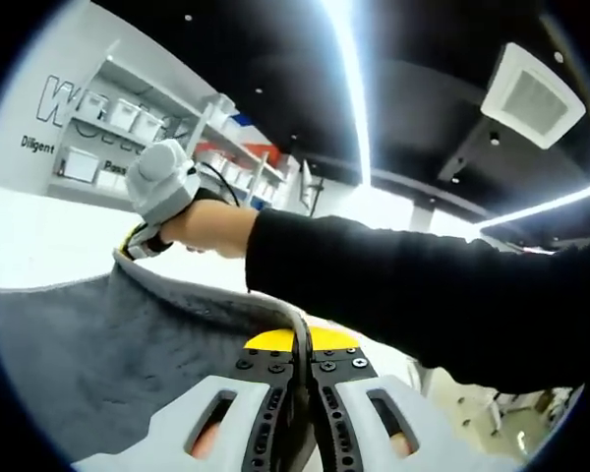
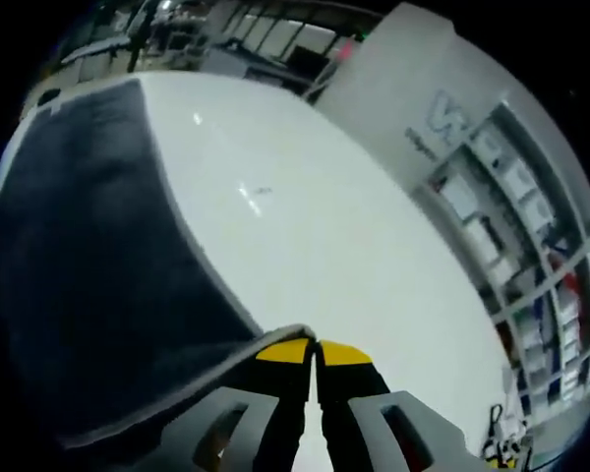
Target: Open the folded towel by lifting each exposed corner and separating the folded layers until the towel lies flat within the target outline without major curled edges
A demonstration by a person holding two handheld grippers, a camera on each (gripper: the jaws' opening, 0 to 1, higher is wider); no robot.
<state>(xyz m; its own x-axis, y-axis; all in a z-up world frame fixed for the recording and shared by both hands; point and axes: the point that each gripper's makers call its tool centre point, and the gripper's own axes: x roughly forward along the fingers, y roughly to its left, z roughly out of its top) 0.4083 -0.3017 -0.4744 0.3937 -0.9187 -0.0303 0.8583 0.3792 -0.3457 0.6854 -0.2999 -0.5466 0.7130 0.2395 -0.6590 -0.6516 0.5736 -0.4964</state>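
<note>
Open table to the right, towel and sleeve crowding the left

In the right gripper view the white table (image 2: 354, 256) lies bare from the towel (image 2: 88, 265) edge out to the shelves (image 2: 531, 226) at the far wall. In the left gripper view a raised fold of towel (image 1: 108, 344) and a person's black sleeve (image 1: 413, 295) cross just ahead of the left gripper (image 1: 303, 344), with the right gripper (image 1: 162, 182) beyond; open room shows above the sleeve.

The right gripper (image 2: 316, 356) has its yellow-tipped jaws pressed together on the edge of the dark grey towel (image 2: 88, 256). The towel spreads away to the left of the jaws over a white table (image 2: 315, 236). Shelves (image 2: 541, 226) with boxes stand far right of the jaws.
</note>
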